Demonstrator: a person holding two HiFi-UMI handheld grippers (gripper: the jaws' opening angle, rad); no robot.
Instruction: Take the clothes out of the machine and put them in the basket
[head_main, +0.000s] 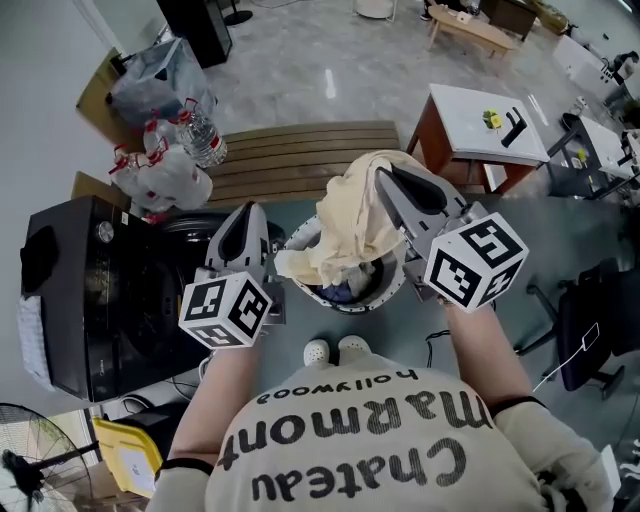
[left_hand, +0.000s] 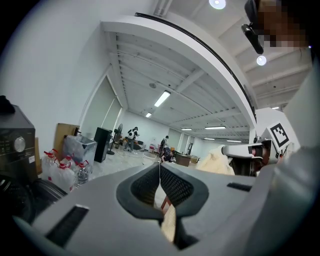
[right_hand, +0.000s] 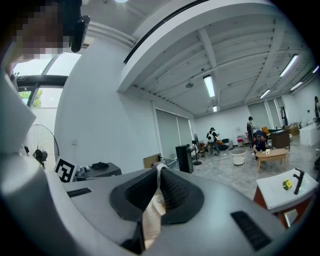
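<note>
My right claw (head_main: 384, 180) is closed on a cream cloth (head_main: 345, 225). The cloth passes between its pads (right_hand: 170, 187) and hangs under it, down into the white basket (head_main: 396, 288) just below. My left claw (head_main: 250, 212) has its jaws together; I cannot tell whether it pinches the cloth edge beside it. The black machine (head_main: 90, 300) stands to its left.

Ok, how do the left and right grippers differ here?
The right gripper pinches the cream cloth, fabric poking past its tips; the left gripper's tips meet with no fabric at them. In the head view the right gripper crosses the basket's edge; the left gripper sits beside it, nearer the machine. Both have jaws closed.
</note>
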